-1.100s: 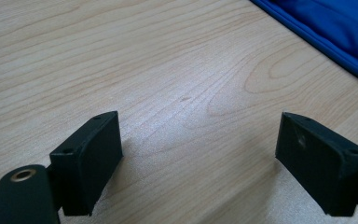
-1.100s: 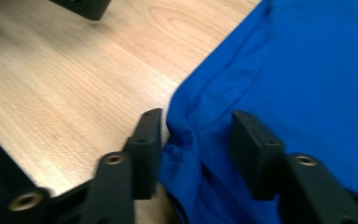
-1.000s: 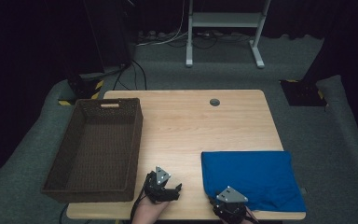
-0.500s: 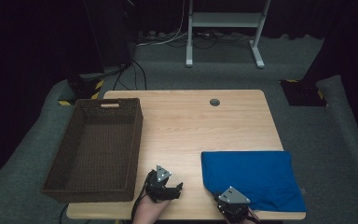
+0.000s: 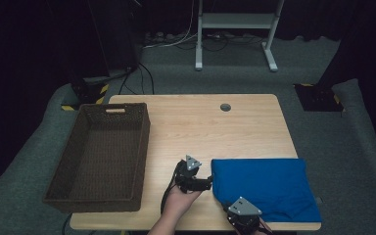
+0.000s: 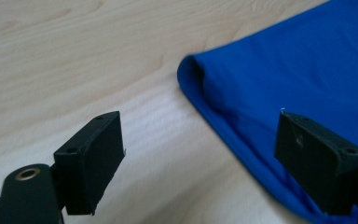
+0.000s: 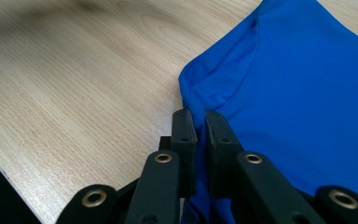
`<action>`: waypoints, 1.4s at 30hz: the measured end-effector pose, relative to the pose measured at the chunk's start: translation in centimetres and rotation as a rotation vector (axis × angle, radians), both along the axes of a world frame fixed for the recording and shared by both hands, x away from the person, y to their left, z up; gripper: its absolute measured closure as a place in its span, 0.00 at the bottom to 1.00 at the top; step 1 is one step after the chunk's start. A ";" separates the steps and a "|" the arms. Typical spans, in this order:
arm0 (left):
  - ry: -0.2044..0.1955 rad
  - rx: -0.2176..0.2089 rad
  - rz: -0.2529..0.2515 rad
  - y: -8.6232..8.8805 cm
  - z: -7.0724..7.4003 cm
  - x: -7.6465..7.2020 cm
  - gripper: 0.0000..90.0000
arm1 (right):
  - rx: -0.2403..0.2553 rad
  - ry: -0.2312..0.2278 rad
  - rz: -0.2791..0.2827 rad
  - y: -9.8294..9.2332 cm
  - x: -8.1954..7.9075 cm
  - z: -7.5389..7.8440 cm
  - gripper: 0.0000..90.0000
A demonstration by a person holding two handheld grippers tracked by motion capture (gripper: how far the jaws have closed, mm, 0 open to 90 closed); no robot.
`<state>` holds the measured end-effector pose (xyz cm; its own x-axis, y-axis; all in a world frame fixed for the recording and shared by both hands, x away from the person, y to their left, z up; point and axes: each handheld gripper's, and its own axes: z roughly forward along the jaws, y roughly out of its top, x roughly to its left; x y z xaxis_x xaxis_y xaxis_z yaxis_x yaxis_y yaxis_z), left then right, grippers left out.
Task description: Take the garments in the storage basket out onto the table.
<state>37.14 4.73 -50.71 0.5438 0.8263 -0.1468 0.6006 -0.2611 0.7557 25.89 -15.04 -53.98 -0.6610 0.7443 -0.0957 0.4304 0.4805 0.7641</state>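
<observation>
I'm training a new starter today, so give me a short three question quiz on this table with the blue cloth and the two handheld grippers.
1. True or false: the right gripper has its jaws closed on the edge of the folded blue fabric cloth.
2. Multiple choice: the left gripper is A) shut on the cloth, B) open with the cloth's edge between its jaws, C) inside the basket.
3. Which side of the light wooden table does the dark brown woven rectangular basket stand on in the high view?

Key: 1 true; 2 B; 3 the left side.
</observation>
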 end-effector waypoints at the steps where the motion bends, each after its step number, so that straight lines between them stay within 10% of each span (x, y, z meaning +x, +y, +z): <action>1: -0.002 -0.005 -0.003 -0.4 0.1 0.5 0.20 | 0.002 -0.001 0.000 0.0 0.0 0.0 0.93; 18: 0.031 0.058 0.022 -4.1 -1.2 5.1 0.46 | 0.013 -0.004 0.007 -0.2 0.0 -0.1 0.93; 42: 0.002 0.013 0.037 -4.6 -2.9 4.0 0.91 | 0.020 -0.023 0.021 0.1 -0.3 -0.1 0.94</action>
<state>41.15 0.12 -53.58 0.5123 0.8478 -0.1369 0.6115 -0.2482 0.7513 25.62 -14.95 -54.07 -0.6740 0.7324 -0.0966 0.4025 0.4738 0.7833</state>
